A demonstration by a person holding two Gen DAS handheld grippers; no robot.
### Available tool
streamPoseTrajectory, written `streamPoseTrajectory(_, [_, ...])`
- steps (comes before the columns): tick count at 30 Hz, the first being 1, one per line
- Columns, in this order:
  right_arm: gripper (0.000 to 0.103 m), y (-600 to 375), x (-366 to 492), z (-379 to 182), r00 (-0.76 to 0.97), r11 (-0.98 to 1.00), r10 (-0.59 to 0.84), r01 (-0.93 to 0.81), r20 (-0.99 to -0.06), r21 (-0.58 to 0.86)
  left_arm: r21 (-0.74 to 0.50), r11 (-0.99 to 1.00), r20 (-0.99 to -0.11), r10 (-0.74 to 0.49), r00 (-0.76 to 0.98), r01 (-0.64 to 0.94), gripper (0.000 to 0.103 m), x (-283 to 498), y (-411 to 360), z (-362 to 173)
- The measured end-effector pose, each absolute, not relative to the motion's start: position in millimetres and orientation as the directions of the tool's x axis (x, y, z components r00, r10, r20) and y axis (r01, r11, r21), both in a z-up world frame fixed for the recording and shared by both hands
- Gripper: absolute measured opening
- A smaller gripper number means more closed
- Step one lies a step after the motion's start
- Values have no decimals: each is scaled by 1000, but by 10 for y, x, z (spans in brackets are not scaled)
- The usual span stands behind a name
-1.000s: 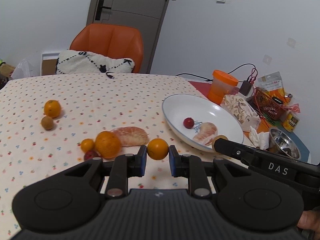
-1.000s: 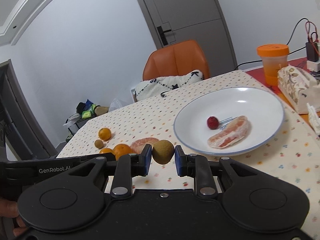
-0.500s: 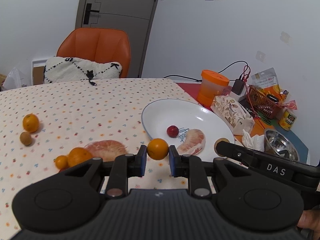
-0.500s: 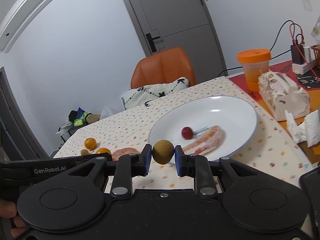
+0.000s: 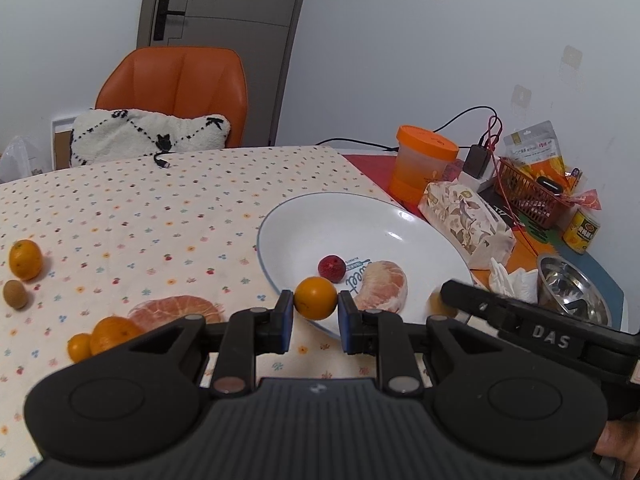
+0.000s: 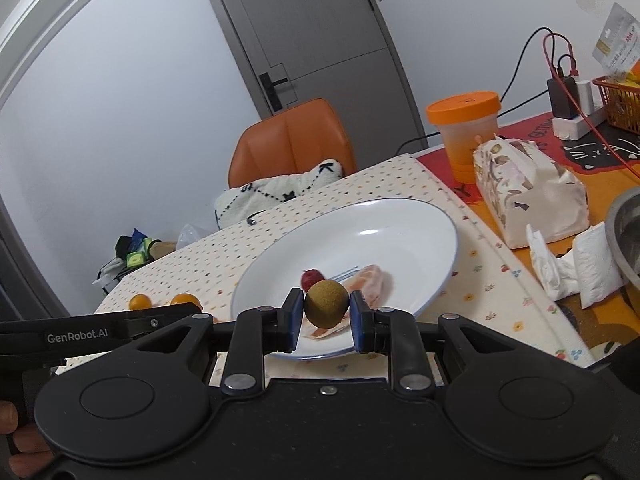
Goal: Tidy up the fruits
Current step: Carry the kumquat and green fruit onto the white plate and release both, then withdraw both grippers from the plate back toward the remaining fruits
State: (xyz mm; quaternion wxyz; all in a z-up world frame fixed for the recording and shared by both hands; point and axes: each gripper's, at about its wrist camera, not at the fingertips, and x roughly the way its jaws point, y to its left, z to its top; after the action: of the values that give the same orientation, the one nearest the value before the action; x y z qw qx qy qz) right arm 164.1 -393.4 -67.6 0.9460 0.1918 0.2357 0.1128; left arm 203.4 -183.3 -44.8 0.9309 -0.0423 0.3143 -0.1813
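My left gripper (image 5: 315, 305) is shut on a small orange (image 5: 315, 297), held over the near rim of the white plate (image 5: 360, 216). My right gripper (image 6: 326, 312) is shut on a brown kiwi-like fruit (image 6: 326, 304), held over the plate's (image 6: 400, 220) near edge. On the plate lie a red fruit (image 5: 331, 268) and a peeled pomelo segment (image 5: 385, 285). On the dotted tablecloth to the left lie another peeled segment (image 5: 176, 312), two oranges (image 5: 108, 334), a further orange (image 5: 25, 259) and a small brown fruit (image 5: 15, 294).
Right of the plate stand an orange-lidded jar (image 5: 424, 164), a tissue pack (image 5: 468, 216), crumpled tissues (image 6: 572, 260), a steel bowl (image 5: 572, 296), a red basket (image 5: 528, 192) and a can (image 5: 582, 232). An orange chair (image 5: 176, 92) with a cushion stands behind the table.
Both grippers have moved right and forward with their fruits, from over the tablecloth to over the plate's near edge. The loose fruits on the cloth have not moved.
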Motion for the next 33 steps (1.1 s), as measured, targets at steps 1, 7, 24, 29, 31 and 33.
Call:
streamPoseTrajectory(1, [23,-3951,1658,-688,864,901,301,-118,-404,418,-193,930,-571,-366,735,313,21,2056,-1850,-457])
streamPoseTrajectory(7, [37,-4003,1661,-702,884,912,273,-113,-378,395,-200,927,-576,-374,727,318,22,2163,-1929,-470])
streamPoseTrajectory(24, [38,-4007,1626,-739,872,899,287,-103,-396,426,-153,964,-546,-264,795,215,75,2014,-1672,-352])
streamPoseTrajectory(29, [42,-3932,1580,-694,871,899,295,-113,-393,424,-186,962,-518,-271,811,202,86,1923,-1508,-303])
streamPoseTrajectory(31, [45,-3910,1561,-675,872,900,292,-111,-393,422,-187,963,-511,-262,818,192,88,1889,-1467,-281])
streamPoseTrajectory(33, [46,-3892,1542,-657,872,899,294,-112,-392,424,-180,967,-503,-247,828,179,89,1852,-1430,-261])
